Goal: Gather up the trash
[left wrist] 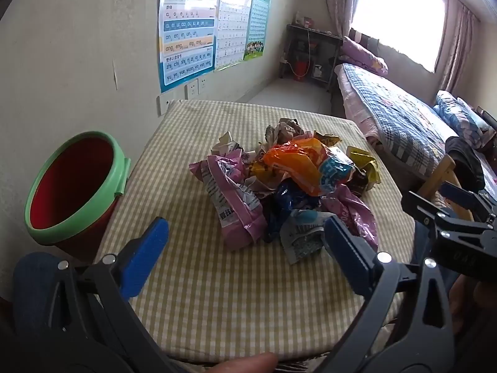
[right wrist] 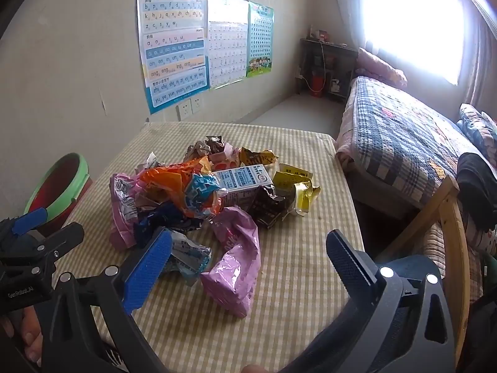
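- Left gripper [left wrist: 245,242] is hanging w/ jaws spread fully wide, nothing btwn the blue pads, gripping nothing; it's tilting down toward the table [left wrist: 217,304].
- Right gripper [right wrist: 248,248] is doing the same: jaws wide apart, empty, angling down at the table.
- Trash pile [left wrist: 285,183] is sitting just ahead of the left gripper, on the checked cloth, approx. mid-table; nearest scraps are lying close in front of its right pad, not touching as far as I can tell.
- From the right gripper, the pile is lying ahead & slightly left; a pink wrapper [right wrist: 237,267] is reaching in btwn its two fingers, w/o contact.
- In the pile: an orange bag [right wrist: 183,183] on top, a small white carton [right wrist: 245,178] beside it, a yellow wrapper [right wrist: 295,189] on the far-right side.
- Red bin [left wrist: 74,186] w/ green rim is standing to the left of the left gripper, at the table's edge by the wall, mouth tipping toward the camera.
- Bed [right wrist: 403,143] is lying off to the right of both grippers, beyond the table.
- Posters [right wrist: 174,46] are hanging on the wall ahead-left.
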Motion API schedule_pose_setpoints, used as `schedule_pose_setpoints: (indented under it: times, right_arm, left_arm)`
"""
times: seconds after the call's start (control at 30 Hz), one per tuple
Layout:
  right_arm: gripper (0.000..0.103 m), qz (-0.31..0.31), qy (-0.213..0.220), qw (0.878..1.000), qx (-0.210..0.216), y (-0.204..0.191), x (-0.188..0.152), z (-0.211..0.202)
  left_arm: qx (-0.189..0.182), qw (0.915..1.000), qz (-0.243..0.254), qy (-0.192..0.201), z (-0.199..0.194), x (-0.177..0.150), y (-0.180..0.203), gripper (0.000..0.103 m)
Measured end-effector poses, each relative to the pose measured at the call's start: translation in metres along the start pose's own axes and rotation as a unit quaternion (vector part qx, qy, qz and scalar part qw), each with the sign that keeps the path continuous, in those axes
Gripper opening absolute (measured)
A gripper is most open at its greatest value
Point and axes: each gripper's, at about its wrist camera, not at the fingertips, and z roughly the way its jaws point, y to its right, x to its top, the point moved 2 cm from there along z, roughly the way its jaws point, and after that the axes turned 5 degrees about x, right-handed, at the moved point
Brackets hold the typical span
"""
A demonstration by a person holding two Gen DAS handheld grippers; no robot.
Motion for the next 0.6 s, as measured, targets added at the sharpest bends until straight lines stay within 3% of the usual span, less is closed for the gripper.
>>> schedule_pose_setpoints:
  times: [0.6]
  right_arm:
    - [0.096, 0.010, 0.001, 1.000, -0.003, 0.0060, 0.0019, 0.0008]
  left_arm:
    - [-0.010, 0.9999, -0.009, -0.001, -0.0039, 0.0018, -0.0076, 0.098]
